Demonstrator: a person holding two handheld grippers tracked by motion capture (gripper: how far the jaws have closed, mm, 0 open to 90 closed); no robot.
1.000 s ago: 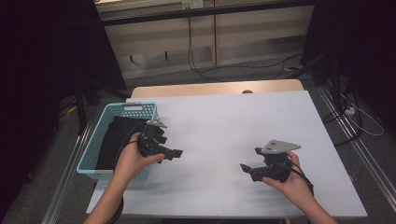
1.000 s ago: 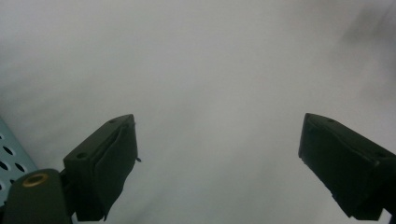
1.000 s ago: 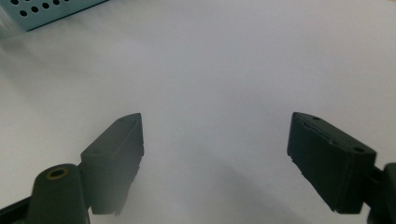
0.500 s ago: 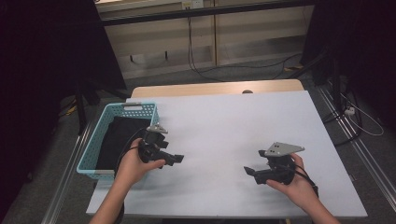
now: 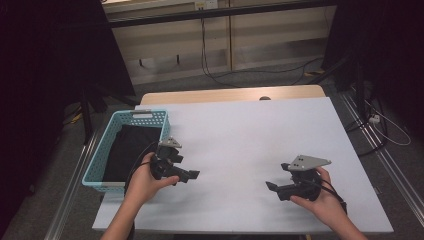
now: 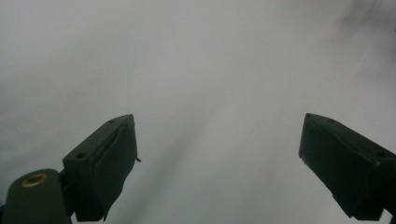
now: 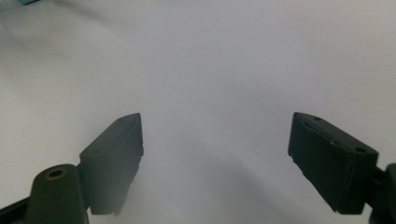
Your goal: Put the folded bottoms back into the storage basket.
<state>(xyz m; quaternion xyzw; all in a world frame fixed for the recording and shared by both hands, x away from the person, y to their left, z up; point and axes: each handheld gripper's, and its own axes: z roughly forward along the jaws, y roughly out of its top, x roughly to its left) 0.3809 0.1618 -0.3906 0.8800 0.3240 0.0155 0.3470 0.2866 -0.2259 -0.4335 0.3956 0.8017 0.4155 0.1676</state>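
Left gripper (image 5: pixel 192 175) has drawn toward the person; both grippers gape empty. Basket (image 5: pixel 107 145) with black cloth (image 5: pixel 127 150) lies just beside it, well apart from right gripper (image 5: pixel 271 186).

Dim room, grey floor (image 5: pixel 280 80), loose cables (image 5: pixel 220 75)

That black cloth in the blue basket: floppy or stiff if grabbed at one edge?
Probably floppy: the black cloth lies slumped flat along the floor of the blue basket, with no set shape. Likely light, so it should drape and trail. It might snag the basket's lattice wall on the way out.
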